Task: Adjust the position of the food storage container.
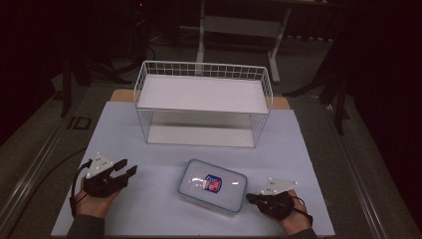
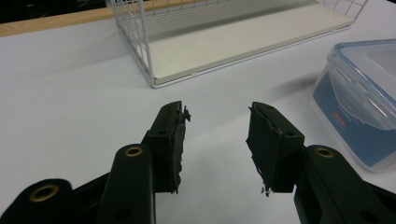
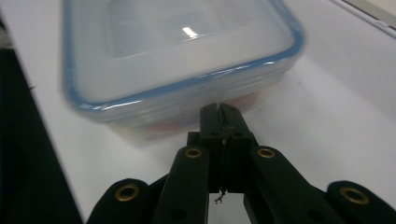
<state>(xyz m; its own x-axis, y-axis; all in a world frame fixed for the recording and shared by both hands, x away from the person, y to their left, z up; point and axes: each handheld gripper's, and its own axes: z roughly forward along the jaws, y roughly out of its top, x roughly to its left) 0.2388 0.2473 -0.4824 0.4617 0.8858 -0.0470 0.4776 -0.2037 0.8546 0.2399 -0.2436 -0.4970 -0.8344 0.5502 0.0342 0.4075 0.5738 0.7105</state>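
Note:
A clear plastic container [image 1: 213, 185] with a blue-rimmed lid and a red and blue label lies flat on the white mat, near the front middle. My right gripper [image 1: 250, 197] rests just right of it, jaws pressed together with nothing between them. In the right gripper view its tips [image 3: 219, 109] sit right at the wall of the container [image 3: 177, 60]; whether they touch it I cannot tell. My left gripper [image 1: 124, 167] lies on the mat to the left, well apart from the container. Its jaws [image 2: 217, 114] stand apart over bare mat, with the container [image 2: 359, 107] off to their right.
A white wire rack [image 1: 203, 74] with two white shelves stands at the back of the mat [image 1: 124, 129], open towards me. The same rack [image 2: 140, 42] shows ahead of my left gripper. Dark floor and a table frame lie beyond.

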